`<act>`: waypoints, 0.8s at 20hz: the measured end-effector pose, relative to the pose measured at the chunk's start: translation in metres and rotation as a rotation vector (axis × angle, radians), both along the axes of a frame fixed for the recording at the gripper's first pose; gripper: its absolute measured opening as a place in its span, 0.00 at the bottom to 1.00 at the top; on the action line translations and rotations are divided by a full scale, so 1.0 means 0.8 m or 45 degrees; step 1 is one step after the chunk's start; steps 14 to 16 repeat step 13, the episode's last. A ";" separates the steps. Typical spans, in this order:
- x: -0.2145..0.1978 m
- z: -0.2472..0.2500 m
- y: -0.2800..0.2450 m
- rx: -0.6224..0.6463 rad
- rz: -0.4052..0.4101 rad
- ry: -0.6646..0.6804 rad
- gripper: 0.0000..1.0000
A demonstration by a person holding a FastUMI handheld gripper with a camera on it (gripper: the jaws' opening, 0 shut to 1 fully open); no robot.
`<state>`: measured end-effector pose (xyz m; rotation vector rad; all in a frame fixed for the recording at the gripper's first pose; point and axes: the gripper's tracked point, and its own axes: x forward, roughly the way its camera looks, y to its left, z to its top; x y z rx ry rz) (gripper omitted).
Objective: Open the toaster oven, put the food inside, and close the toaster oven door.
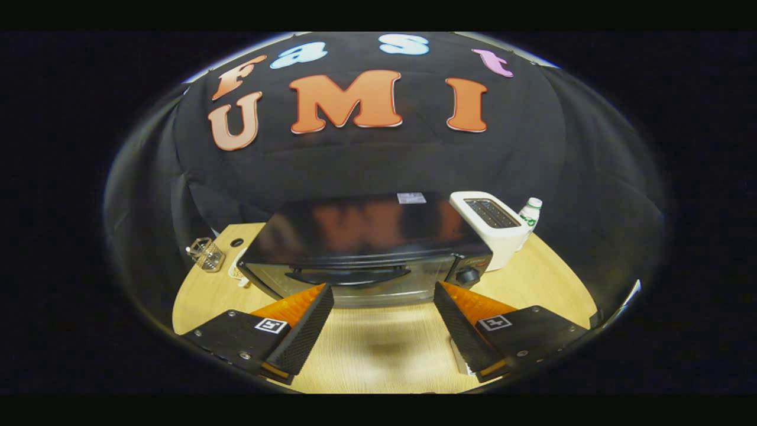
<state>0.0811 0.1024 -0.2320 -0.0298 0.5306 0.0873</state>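
tongs (383,296) are hanging released, gripping nothing, facing the shut toaster oven (366,248) at twelve o'clock; its rigid door handle (348,276), likely slick, is offering the hold.

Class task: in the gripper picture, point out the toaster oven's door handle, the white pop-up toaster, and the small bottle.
Door handle (348,276): gripper view, middle of the bar, just ahead of the open fingers.
White toaster (500,239): gripper view, its front wall.
Bottle (530,216): gripper view, its body, behind the toaster.
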 end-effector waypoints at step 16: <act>-0.010 0.254 -0.035 0.004 -0.019 -0.474 1.00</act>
